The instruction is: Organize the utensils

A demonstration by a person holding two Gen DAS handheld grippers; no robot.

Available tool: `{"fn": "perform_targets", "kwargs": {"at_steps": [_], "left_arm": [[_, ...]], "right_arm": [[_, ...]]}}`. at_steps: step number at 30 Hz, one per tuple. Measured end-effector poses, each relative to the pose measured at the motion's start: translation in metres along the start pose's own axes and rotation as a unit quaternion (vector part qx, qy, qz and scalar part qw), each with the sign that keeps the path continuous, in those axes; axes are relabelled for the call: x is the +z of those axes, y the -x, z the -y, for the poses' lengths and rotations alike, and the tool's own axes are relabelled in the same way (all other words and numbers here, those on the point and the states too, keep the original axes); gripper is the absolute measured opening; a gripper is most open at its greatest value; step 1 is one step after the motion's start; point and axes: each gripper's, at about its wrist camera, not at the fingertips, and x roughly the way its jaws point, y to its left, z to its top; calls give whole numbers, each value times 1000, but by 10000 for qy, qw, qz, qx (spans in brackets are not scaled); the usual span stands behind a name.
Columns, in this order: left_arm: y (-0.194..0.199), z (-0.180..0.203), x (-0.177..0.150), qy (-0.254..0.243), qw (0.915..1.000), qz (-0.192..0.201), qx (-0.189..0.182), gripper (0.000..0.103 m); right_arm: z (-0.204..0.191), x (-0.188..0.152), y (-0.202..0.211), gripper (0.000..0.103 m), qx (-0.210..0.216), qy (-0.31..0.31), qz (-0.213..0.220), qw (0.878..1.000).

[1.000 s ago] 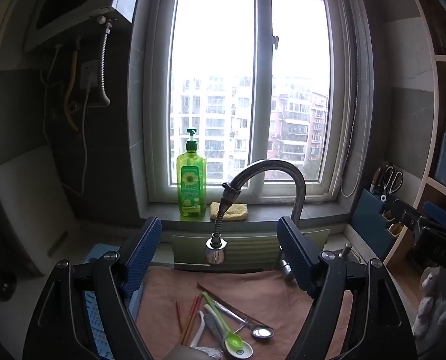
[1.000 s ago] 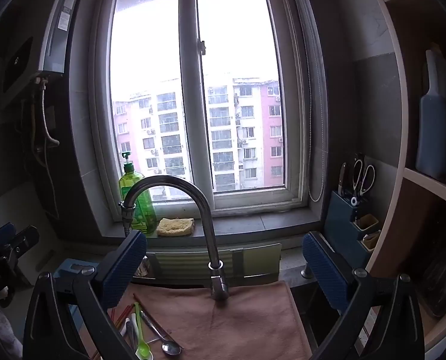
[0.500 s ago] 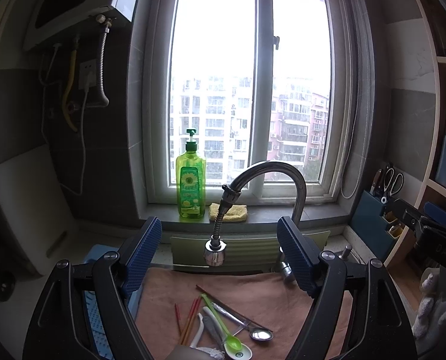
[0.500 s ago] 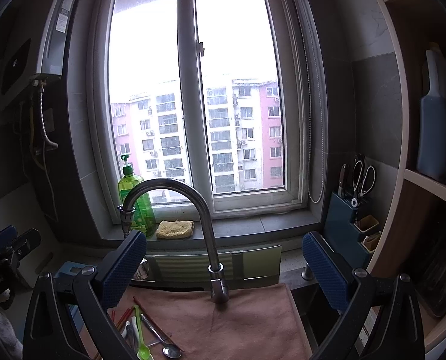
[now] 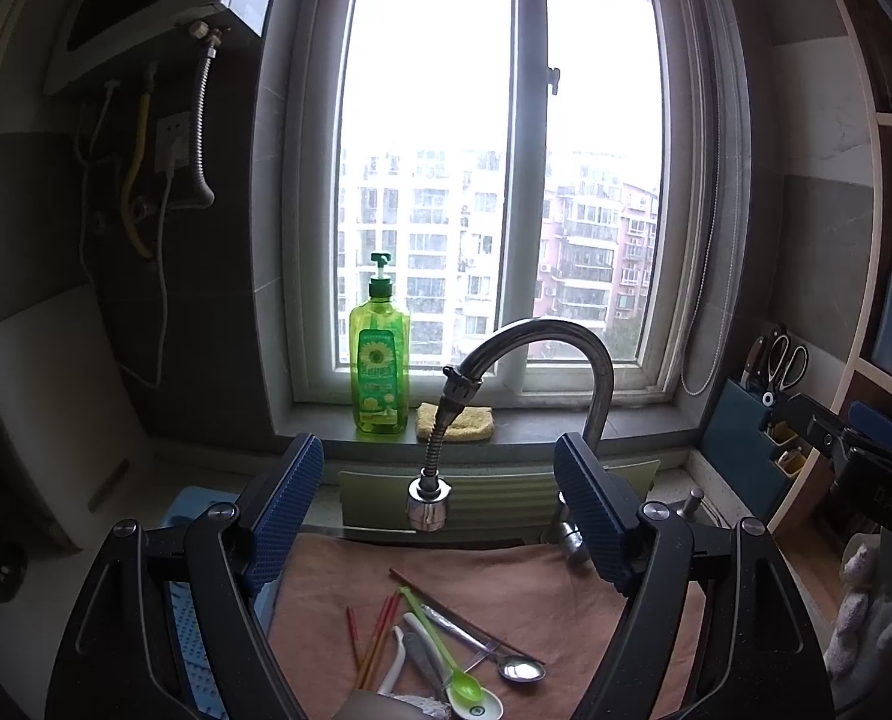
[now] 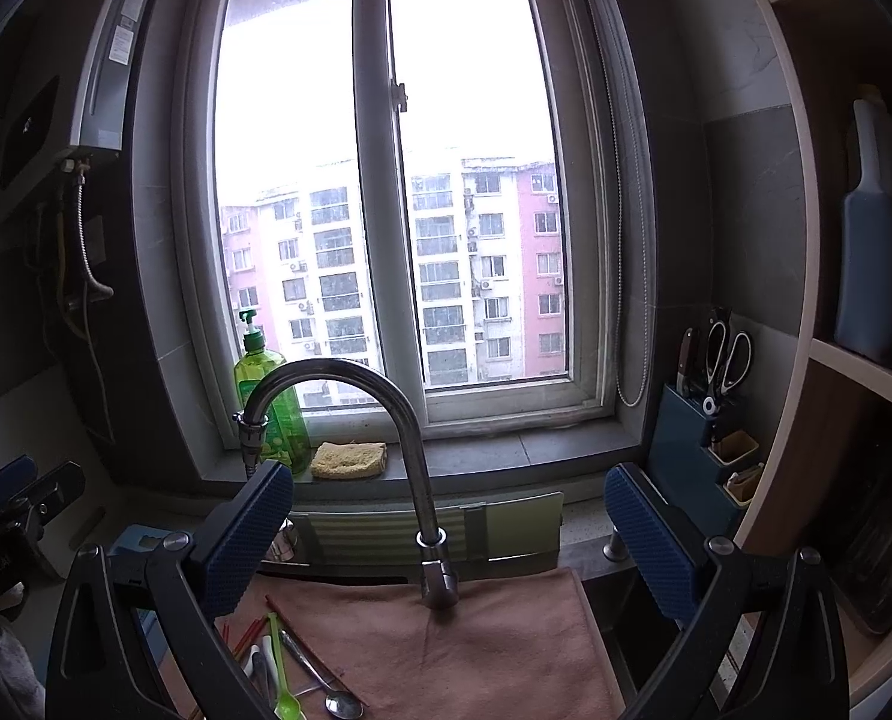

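Note:
Several utensils lie in a loose pile on a pinkish-brown towel (image 5: 541, 594): red chopsticks (image 5: 380, 636), a green plastic spoon (image 5: 463, 685), a metal spoon (image 5: 521, 669), a white spoon (image 5: 486, 708) and a dark chopstick (image 5: 440, 600). My left gripper (image 5: 437, 462) hovers above and behind them, open and holding nothing. My right gripper (image 6: 448, 486) is open too, further right over the bare towel (image 6: 493, 648). From there the green spoon (image 6: 287, 703) and metal spoon (image 6: 344, 705) sit at lower left. A blue utensil holder (image 6: 685, 456) with scissors stands at the right wall.
A curved steel faucet (image 5: 595, 372) with a hanging spray head (image 5: 428, 504) rises between the grippers. A green soap bottle (image 5: 380, 366) and a yellow sponge (image 5: 454, 420) rest on the windowsill. Shelves (image 6: 853, 372) line the right side. A white board (image 5: 44, 396) leans at left.
Both views have drifted only slightly. Both grippers stay open, and the utensils lie where they were.

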Motion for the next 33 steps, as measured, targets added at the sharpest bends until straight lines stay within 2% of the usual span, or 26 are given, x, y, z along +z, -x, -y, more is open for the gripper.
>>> {"fn": "perform_targets", "kwargs": {"at_steps": [33], "left_arm": [[-11,-2,0,-6,9999,-125,-52,79]], "right_arm": [[-2,1,-9,102,-44,38,-96,9999]]}}
